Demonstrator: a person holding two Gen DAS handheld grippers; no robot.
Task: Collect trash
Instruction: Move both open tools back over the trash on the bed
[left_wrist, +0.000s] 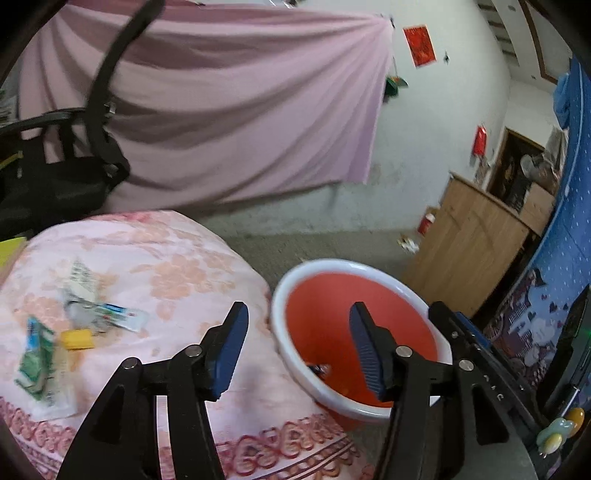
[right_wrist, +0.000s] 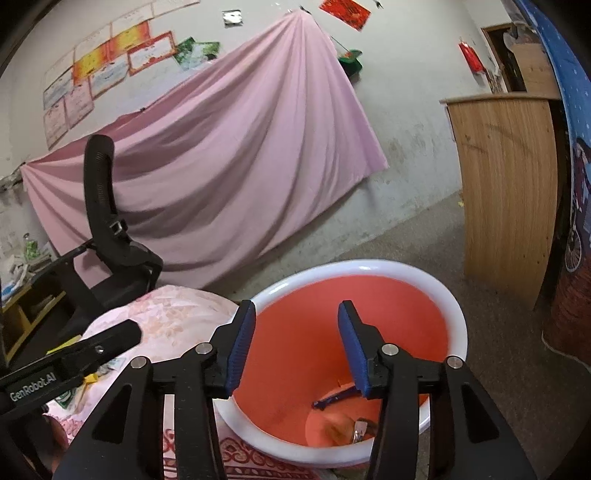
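Right wrist: tongs empty, above bucket holding wrappers.

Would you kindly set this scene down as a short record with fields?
bin: red bucket with a white rim, on the floor beside the table
in bin: a few scraps at the bottom
table: pink floral cloth
trash left: wrappers, yellow piece, green packet
left gripper: open, empty, between table edge and bucket
right gripper: open, empty, over the bucket
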